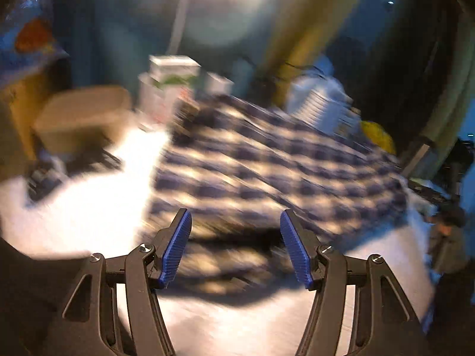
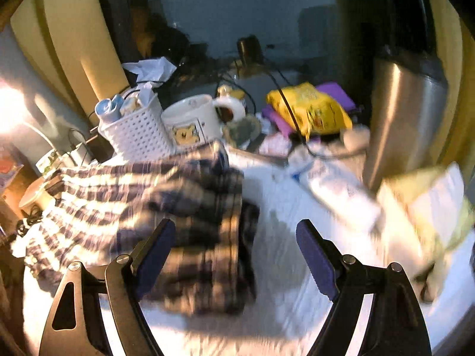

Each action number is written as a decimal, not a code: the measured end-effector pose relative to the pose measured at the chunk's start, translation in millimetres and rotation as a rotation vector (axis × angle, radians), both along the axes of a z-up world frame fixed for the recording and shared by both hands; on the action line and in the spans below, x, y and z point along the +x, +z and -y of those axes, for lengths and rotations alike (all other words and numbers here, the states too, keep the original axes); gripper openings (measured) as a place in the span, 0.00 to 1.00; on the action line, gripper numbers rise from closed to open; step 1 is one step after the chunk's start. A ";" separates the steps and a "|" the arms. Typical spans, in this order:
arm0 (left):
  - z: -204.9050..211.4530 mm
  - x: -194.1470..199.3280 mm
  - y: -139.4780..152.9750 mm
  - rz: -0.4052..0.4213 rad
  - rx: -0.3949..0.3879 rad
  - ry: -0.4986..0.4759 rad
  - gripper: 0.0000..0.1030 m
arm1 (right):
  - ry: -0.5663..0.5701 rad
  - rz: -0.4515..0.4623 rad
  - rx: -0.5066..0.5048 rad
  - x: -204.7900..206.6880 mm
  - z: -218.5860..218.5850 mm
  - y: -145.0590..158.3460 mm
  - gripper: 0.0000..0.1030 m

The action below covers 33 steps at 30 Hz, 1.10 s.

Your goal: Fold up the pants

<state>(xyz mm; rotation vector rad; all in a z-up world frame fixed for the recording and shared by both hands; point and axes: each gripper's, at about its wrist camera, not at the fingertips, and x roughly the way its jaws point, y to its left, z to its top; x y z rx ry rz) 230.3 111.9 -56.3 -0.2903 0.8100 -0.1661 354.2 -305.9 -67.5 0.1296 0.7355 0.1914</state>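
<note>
Both your tools, left tool (image 1: 236,244) and right tool (image 2: 236,253), are spread, holding nothing; pants (image 2: 133,195) lie just ahead on the bench (image 2: 282,302). Next, likely pinch an edge to fold.

The pants (image 2: 142,195) are checked in dark navy and cream, lying on a white surface (image 2: 285,222). Both grippers carry blue ribbed pads (image 1: 175,246) on black arms. A white perforated basket (image 2: 136,132), a cream mug (image 2: 193,121) and a yellow packet (image 2: 314,109) sit at the far side.
</note>
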 end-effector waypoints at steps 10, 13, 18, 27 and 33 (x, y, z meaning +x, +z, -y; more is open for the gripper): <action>47.2 24.3 -31.3 -0.064 -0.167 -0.030 0.60 | 0.032 -0.041 0.081 -37.7 6.3 -12.4 0.76; 47.0 29.5 -36.3 -0.063 -0.194 -0.007 0.58 | 0.041 -0.054 0.102 -38.0 5.3 -17.0 0.68; 55.2 20.3 -42.1 -0.080 -0.168 0.013 0.05 | 0.068 -0.039 0.069 -34.2 -2.1 -20.8 0.52; 65.1 -20.4 -41.2 -0.068 -0.126 0.066 0.04 | 0.089 -0.108 0.080 -19.6 -3.5 -44.8 0.48; 61.9 -29.9 -44.7 -0.075 -0.139 0.091 0.04 | 0.156 -0.069 -0.042 -33.3 -17.1 -36.9 0.25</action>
